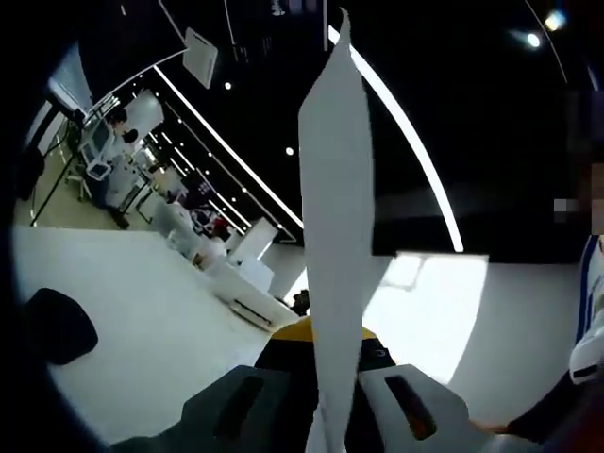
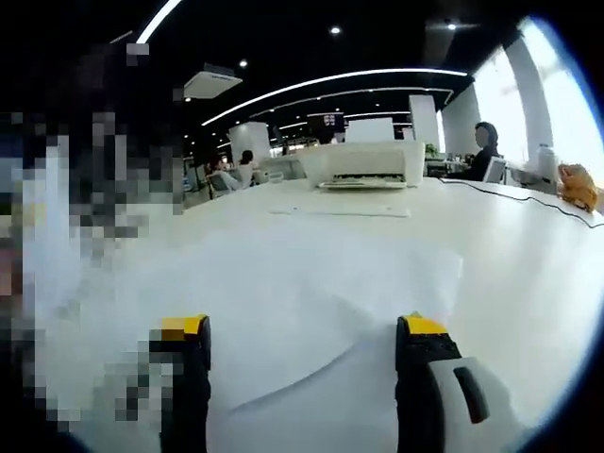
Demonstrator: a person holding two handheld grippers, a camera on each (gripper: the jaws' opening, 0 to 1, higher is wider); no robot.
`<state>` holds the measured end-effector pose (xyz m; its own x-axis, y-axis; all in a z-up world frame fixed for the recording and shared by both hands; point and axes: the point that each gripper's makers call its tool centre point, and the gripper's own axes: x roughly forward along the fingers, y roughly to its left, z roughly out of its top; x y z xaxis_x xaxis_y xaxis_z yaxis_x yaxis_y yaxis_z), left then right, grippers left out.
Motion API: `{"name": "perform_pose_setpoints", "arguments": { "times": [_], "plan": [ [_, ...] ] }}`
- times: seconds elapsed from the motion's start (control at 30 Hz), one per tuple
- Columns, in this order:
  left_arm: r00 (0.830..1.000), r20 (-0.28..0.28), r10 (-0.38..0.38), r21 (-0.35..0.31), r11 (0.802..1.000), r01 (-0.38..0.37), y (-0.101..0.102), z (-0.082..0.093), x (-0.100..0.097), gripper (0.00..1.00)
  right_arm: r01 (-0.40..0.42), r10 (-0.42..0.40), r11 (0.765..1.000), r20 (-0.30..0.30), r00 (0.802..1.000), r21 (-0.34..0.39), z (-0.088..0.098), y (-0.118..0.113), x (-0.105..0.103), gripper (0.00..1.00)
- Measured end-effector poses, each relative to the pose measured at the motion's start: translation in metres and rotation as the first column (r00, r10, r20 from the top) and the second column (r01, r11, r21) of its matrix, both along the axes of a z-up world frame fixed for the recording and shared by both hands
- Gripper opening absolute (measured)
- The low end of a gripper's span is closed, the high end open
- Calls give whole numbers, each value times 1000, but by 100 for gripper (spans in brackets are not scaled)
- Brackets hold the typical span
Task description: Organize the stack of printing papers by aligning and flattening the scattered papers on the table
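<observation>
Paper in the air, paper on the table

We saw the big white table (image 2: 528, 264) first, with loose papers (image 2: 311, 283) lying flat just ahead of our right gripper (image 2: 302, 377) — its jaws stood wide, holding nothing. Our left gripper (image 1: 335, 406) was pinched on one sheet (image 1: 337, 236) — its long side stood up, edge toward us.

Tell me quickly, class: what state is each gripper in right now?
Left gripper: closed on a sheet of paper, held edge-on.
Right gripper: open, fingers apart over loose papers on the table.
</observation>
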<state>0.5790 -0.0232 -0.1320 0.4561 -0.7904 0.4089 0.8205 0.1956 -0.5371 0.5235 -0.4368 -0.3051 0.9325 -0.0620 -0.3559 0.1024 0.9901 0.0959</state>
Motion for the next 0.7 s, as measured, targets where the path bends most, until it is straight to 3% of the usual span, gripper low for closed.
{"name": "perform_pose_setpoints", "arguments": {
  "times": [0.1, 0.33, 0.53, 0.7],
  "plan": [
    [1000, 3, -5, -2, 1000, 6, 0, 1, -1, 6, 6, -9, 996, -32, 999, -84, -5, -3, -2, 67],
    [1000, -3, 2, -9, 1000, -2, 5, -2, 0, 6, -26, 25, 996, -17, 1000, -90, -5, 6, 0, 59],
    [1000, -6, 2, -10, 1000, -2, 6, -4, 0, 6, -29, 28, 996, -13, 1000, -89, -5, 5, -1, 58],
    [1000, -10, 0, -11, 1000, 0, 5, -5, 0, 6, -39, 38, 995, -10, 999, -87, -5, 1, 3, 51]
  ]
}}
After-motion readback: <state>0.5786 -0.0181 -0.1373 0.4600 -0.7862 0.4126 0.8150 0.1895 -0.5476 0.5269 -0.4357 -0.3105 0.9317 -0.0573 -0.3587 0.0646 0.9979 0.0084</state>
